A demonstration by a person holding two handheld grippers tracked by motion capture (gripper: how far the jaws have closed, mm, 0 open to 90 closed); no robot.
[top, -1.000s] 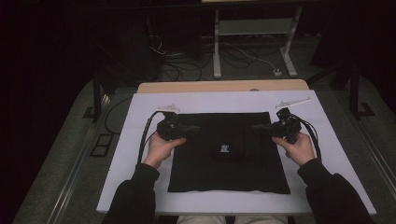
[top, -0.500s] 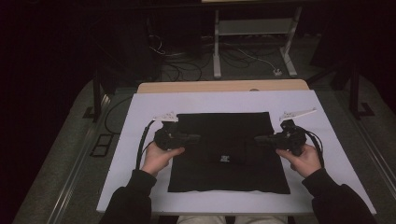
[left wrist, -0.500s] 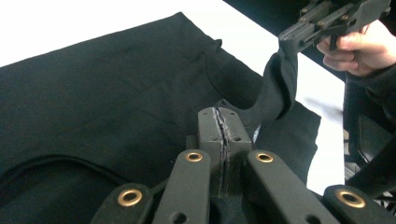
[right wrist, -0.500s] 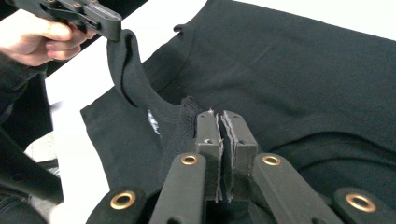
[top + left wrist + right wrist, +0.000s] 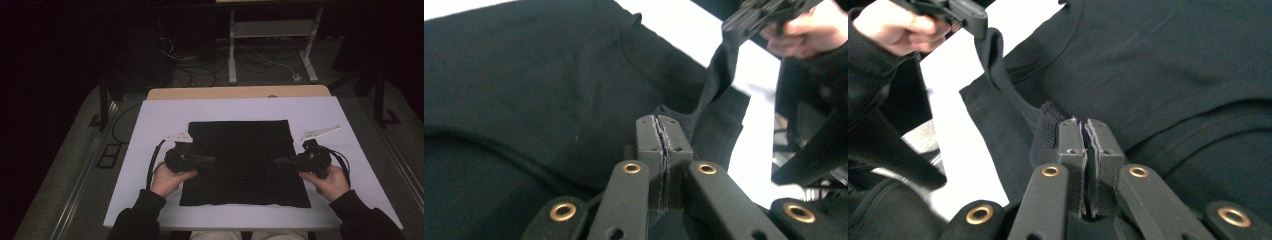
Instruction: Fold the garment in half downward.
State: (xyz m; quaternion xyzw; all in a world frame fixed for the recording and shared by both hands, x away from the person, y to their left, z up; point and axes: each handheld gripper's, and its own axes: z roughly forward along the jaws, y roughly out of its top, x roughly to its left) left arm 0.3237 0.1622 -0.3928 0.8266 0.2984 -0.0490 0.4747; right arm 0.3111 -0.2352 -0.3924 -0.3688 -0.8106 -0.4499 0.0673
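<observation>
On white table (image 5: 150, 150), black garment (image 5: 240, 140) lies flat at centre, folded. Left gripper (image 5: 207, 161) at garment's 9 o'clock edge, jaws pressed together, pinching black fabric; in the left gripper view (image 5: 662, 140) cloth sits between the pads. Right gripper (image 5: 280, 162) at 3 o'clock edge, jaws also clamped on fabric; in the right gripper view (image 5: 1087, 142) a fold bunches at 10 o'clock of the tips.

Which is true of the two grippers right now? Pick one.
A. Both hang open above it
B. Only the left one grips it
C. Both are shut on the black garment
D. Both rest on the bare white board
C: each gripper view shows jaws pressed together on black garment fabric, left gripper and right gripper.
</observation>
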